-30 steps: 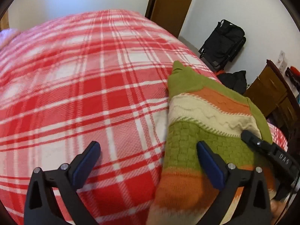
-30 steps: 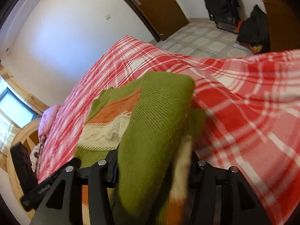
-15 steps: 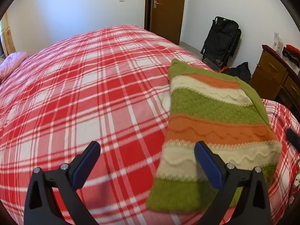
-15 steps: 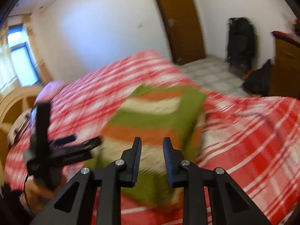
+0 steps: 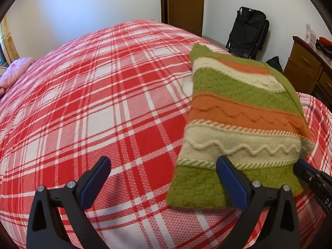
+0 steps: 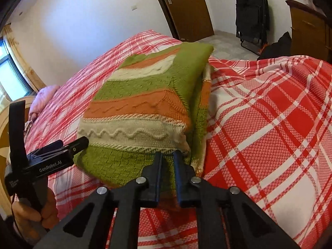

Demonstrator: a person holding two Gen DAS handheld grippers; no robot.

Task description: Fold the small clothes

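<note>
**Lighting and image quality: both wrist views**

Room evenly and brightly lit by soft daylight; a window (image 6: 12, 76) at the left edge of the right wrist view is the visible source. No hard shadows; the white wall (image 5: 83, 10) shows a mild gradient. Strong fisheye bending curves the door (image 6: 186, 8) and bedspread (image 5: 103, 103); black vignette at all corners. The striped sweater (image 5: 238, 114) is slightly motion-smeared in both views.

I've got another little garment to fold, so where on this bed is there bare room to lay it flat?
The widest free patch is the plaid bedspread between the striped sweater and the pink pillow. A narrower strip lies on the sweater's other side. The near edge is crowded by the left gripper and right gripper.
</note>
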